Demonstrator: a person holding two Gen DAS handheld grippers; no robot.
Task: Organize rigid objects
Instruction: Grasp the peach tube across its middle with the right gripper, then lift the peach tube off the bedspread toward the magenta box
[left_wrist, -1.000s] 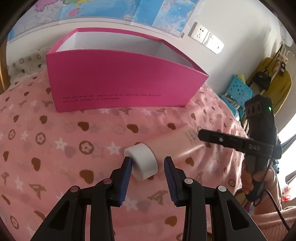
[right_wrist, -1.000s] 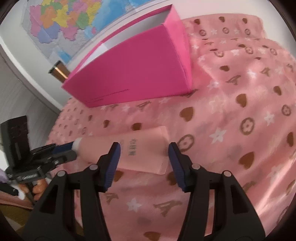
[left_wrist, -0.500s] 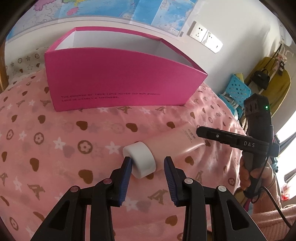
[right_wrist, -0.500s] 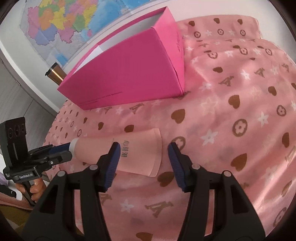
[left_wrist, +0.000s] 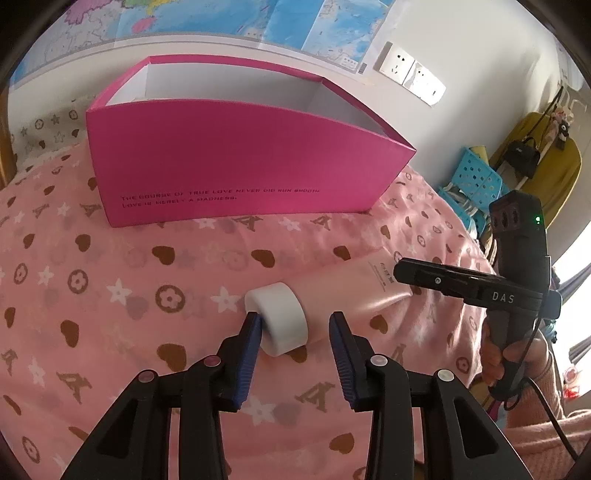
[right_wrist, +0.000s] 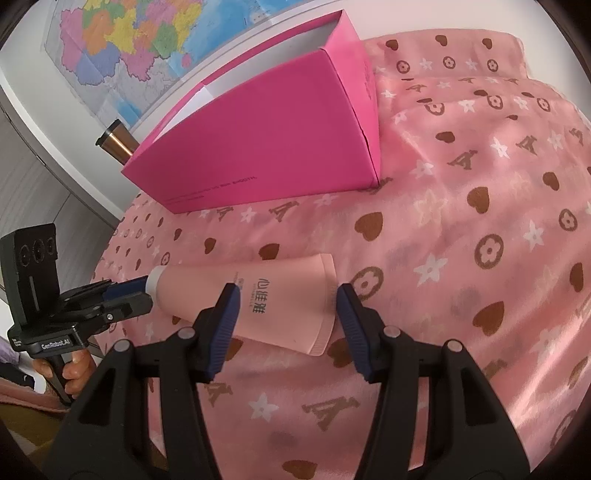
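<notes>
— What am I looking at on my left camera?

— A pale pink squeeze tube (left_wrist: 343, 291) with a wide white cap (left_wrist: 279, 317), lying on its side on the pink heart-and-star bedspread (left_wrist: 110, 295), mid-frame, below the open magenta box (left_wrist: 240, 166).

— And my left gripper (left_wrist: 295, 332)?

— Its jaws straddle the cap and have just been opening; the left pad touches it, the right stands clear. Not gripping.

— My right gripper (right_wrist: 286, 306)?

— Parted around the tube's flat crimped end (right_wrist: 321, 306), printed characters facing up; I see gaps on both sides, so nothing is held.
</notes>
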